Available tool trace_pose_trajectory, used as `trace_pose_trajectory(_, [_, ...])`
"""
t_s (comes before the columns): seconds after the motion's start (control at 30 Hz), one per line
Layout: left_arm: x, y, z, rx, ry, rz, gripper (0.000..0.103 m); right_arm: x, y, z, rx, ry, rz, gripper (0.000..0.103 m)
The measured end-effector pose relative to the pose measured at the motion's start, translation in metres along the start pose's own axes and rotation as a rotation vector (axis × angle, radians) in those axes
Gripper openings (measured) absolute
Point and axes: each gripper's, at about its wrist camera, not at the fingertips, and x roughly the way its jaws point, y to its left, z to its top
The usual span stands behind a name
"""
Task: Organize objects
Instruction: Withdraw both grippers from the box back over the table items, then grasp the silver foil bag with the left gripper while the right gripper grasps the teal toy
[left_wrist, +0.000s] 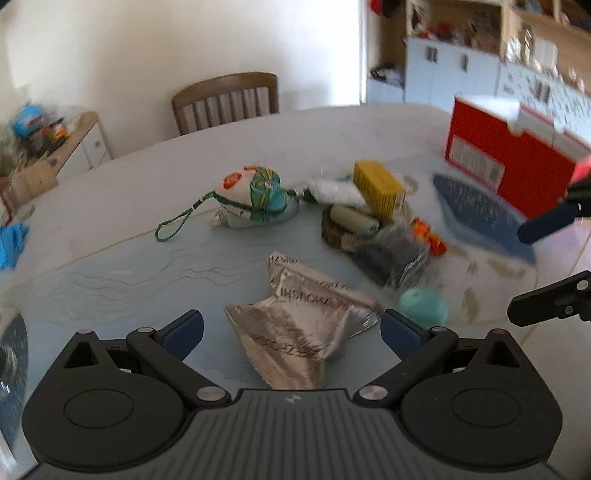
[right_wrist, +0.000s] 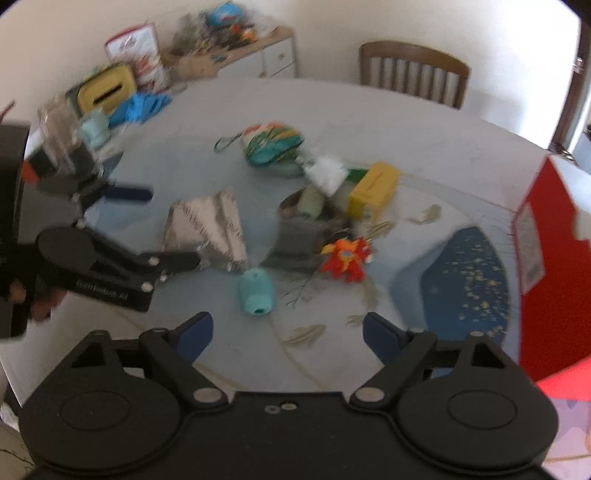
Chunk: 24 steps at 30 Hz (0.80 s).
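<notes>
Both grippers, left (left_wrist: 291, 332) and right (right_wrist: 288, 332), gape wide, empty; beyond the silver pouch (left_wrist: 295, 332) blurred clutter crowds the yellow box (left_wrist: 378, 192)

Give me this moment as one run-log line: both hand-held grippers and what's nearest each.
left hand-held gripper: open, silver foil pouch between fingers, not gripped | right hand-held gripper: open, empty, teal cylinder just ahead | red box: unfilled

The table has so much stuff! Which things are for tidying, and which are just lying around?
For tidying:
crinkled silver foil pouch
small teal round container
yellow cardboard box
red-orange toy figure
flowery fabric pouch
open red cardboard box

Just lying about:
brown wooden chair
blue cloth
cluttered side cabinet
</notes>
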Motion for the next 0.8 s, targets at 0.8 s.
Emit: trace_pose_trajectory(0.8, [0.019,0.001,0.005,0.179,-0.004,-0.094,0.082,0.051,0.021,0.016,-0.142,0.053,0.041,0.044])
